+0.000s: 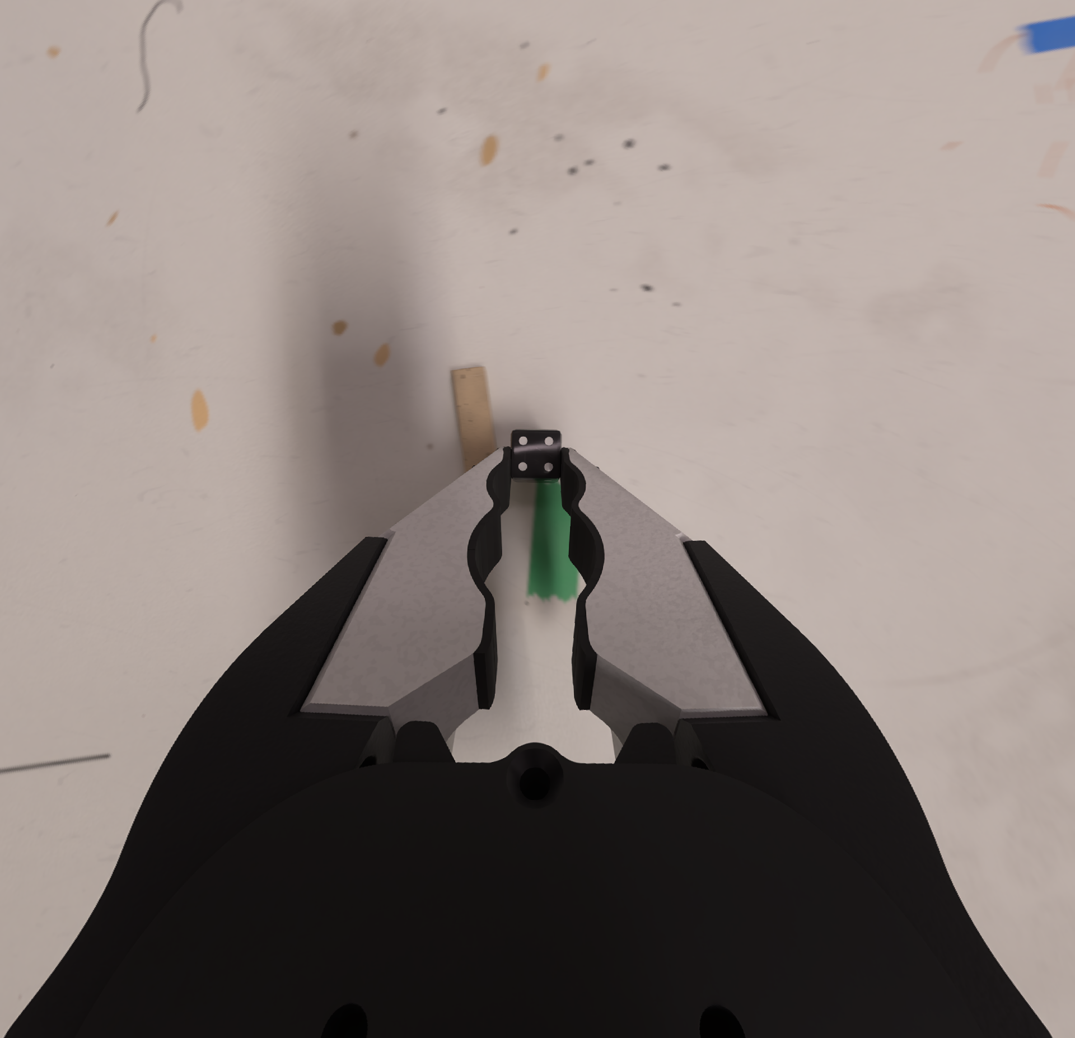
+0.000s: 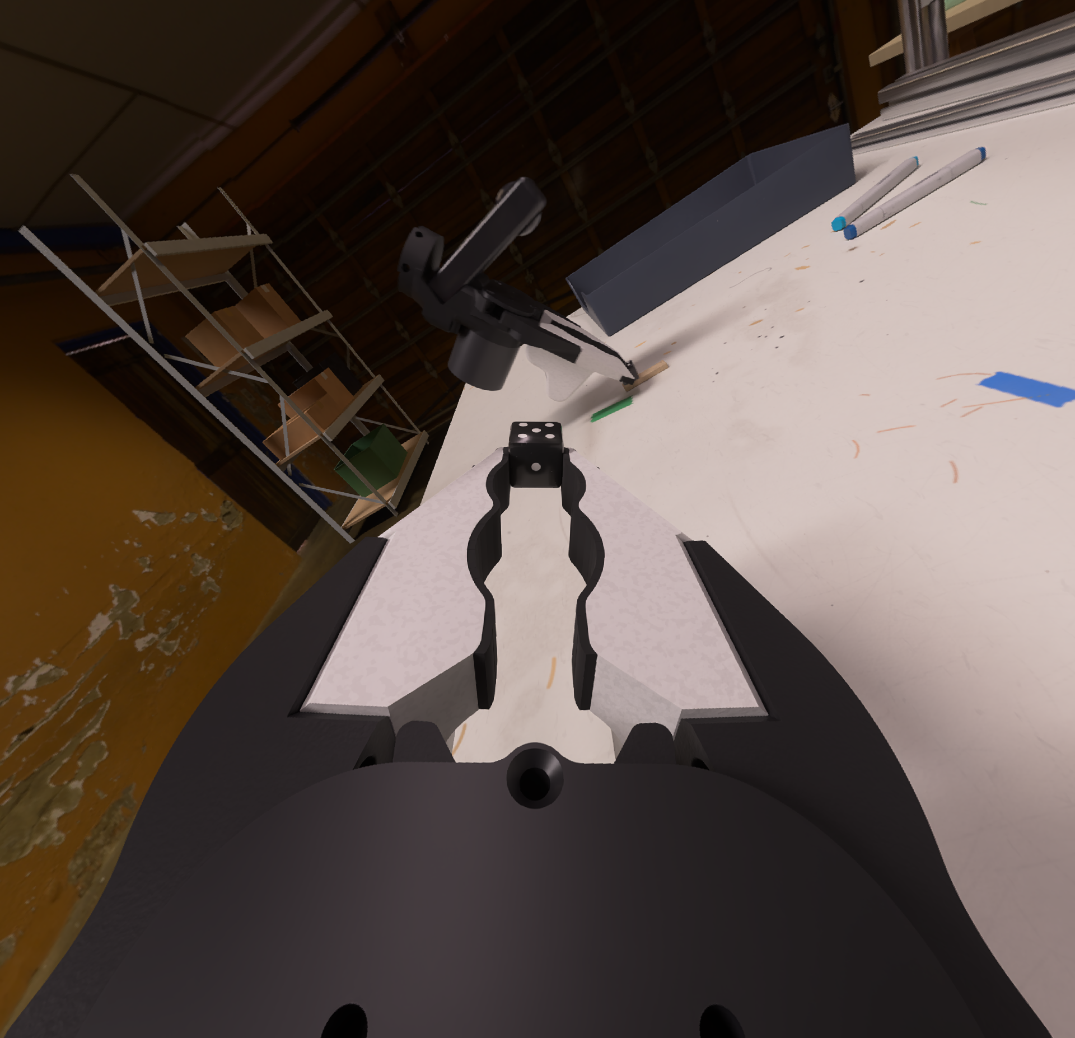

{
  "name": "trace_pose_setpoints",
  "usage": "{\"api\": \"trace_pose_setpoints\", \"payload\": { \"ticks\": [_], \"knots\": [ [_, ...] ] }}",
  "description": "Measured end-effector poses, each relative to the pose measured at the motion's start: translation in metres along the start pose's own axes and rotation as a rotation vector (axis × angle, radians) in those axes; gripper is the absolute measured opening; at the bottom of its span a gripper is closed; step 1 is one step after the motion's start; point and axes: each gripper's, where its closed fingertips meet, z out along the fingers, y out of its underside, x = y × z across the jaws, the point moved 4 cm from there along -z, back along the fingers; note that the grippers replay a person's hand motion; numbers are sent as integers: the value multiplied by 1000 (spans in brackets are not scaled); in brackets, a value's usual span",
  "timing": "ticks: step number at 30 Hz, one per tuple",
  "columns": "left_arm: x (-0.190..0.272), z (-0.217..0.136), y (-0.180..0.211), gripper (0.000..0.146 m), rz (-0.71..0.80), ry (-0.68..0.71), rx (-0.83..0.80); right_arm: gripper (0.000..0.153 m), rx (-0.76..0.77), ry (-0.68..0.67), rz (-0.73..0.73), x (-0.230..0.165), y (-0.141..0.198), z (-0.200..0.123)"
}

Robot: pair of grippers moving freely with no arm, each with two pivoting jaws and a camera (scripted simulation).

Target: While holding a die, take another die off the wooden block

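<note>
My left gripper [image 1: 536, 468] is shut on a black die [image 1: 536, 450] with a four-pip face towards the camera. It holds the die at the near end of a flat wooden block [image 1: 470, 408] that lies on the white table; my left finger hides the block's near end. I cannot tell if the die touches the block. My right gripper [image 2: 535, 470] is shut on a second black die [image 2: 535, 449] and holds it above the table. The right wrist view shows the left gripper [image 2: 627, 375] farther off, tilted down, its tips at the wooden block [image 2: 650, 369].
A green tape strip [image 1: 550, 545] lies on the table under my left gripper, also in the right wrist view [image 2: 611, 410]. A grey open bin [image 2: 715, 236], two markers [image 2: 907, 193] and blue tape [image 2: 1027, 389] lie beyond. The table edge [image 2: 448, 428] runs left of the grippers.
</note>
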Motion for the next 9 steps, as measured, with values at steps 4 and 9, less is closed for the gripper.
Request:
{"api": "trace_pose_setpoints", "payload": {
  "ticks": [4, 9],
  "knots": [
    [7, -30, -10, 16, 100, 53, 69, 16, -4, 1, 13, 2, 1, 1],
    [-22, -65, -42, 16, 184, -17, 121, 16, -10, 11, 21, 5, 1, 2]
  ]
}}
